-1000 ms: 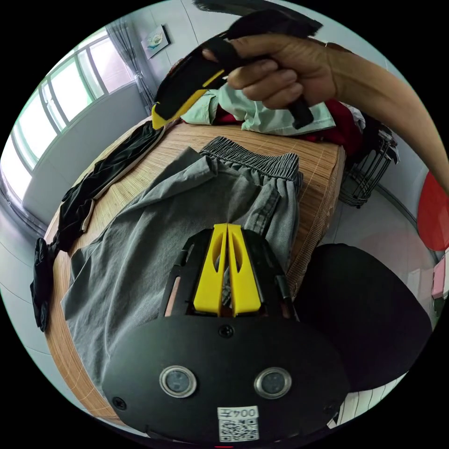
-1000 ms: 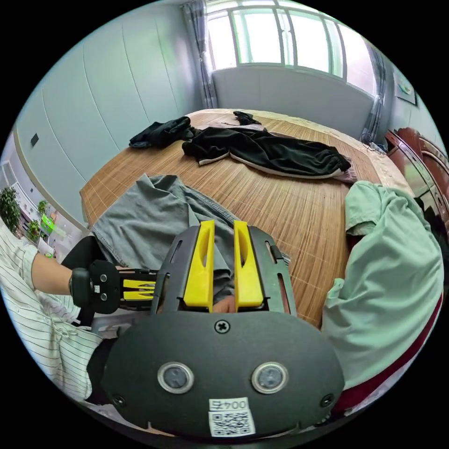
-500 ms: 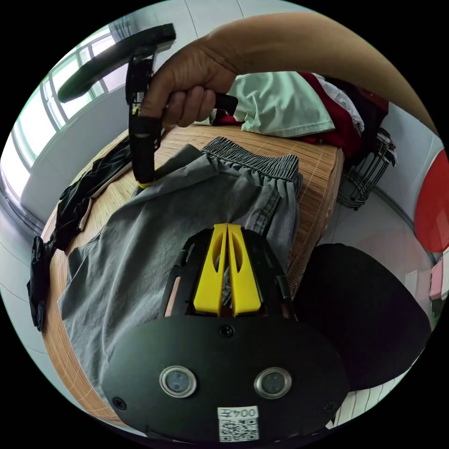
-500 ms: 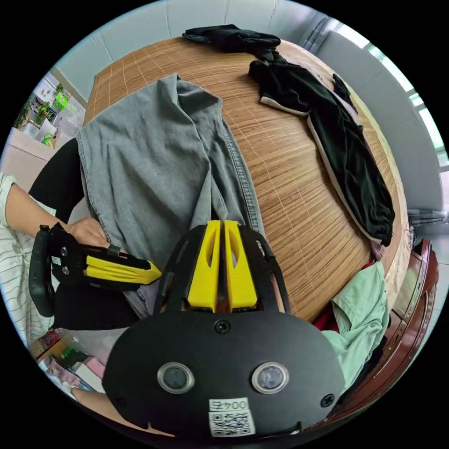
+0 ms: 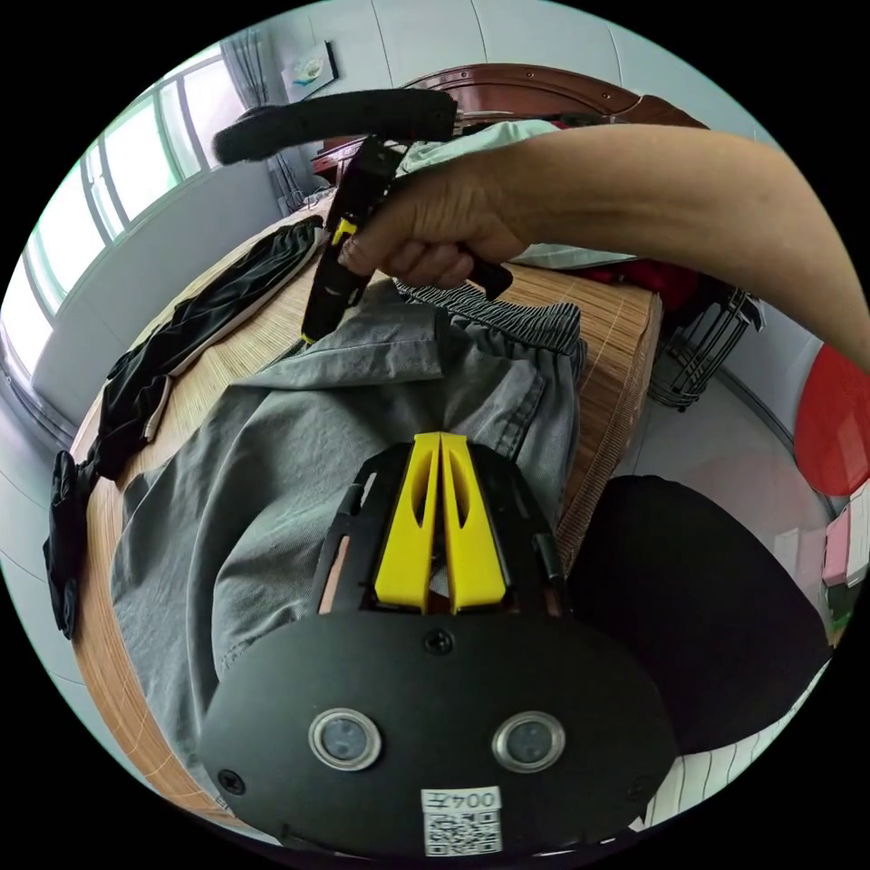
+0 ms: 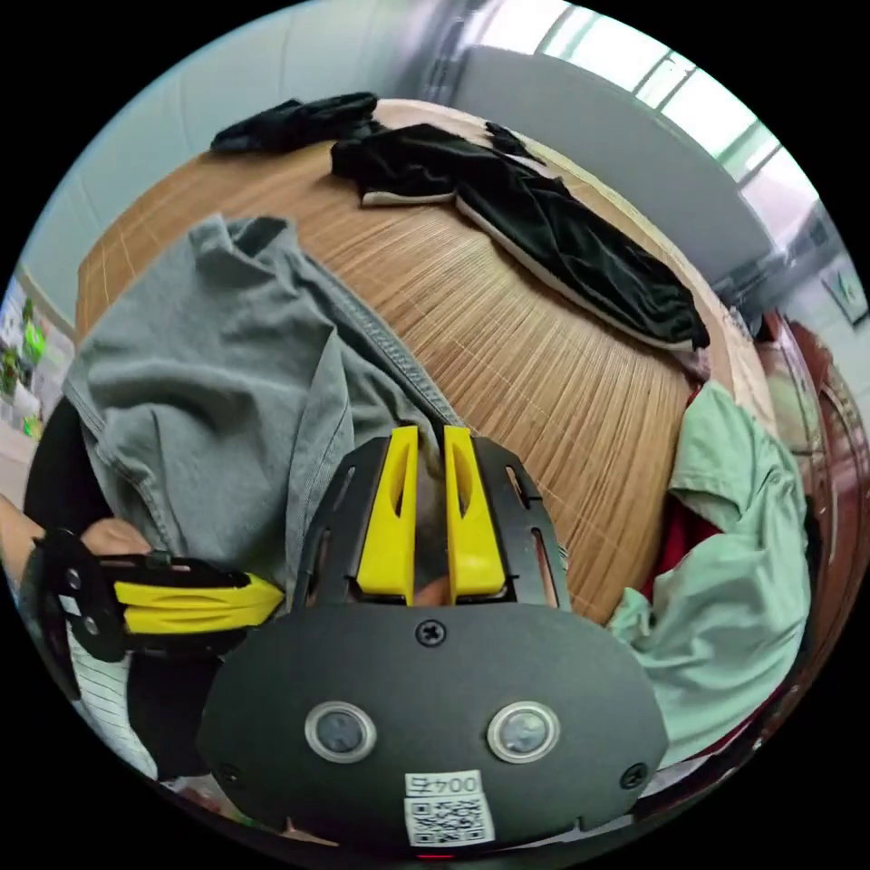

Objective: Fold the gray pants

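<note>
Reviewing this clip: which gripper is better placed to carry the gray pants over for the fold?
Probably the right gripper: it pinches the far edge of the gray pants, already lifted off the bamboo mat. The left gripper is clamped at the near edge, suited to anchoring.

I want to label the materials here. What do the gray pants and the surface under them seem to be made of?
The gray pants look like a matte woven cotton or thin denim: visible stitched seams, soft wrinkles, a gathered elastic waistband. The surface under them looks like a bamboo or reed mat: fine parallel tan strips with a slight sheen. The exact fibres cannot be confirmed.
</note>
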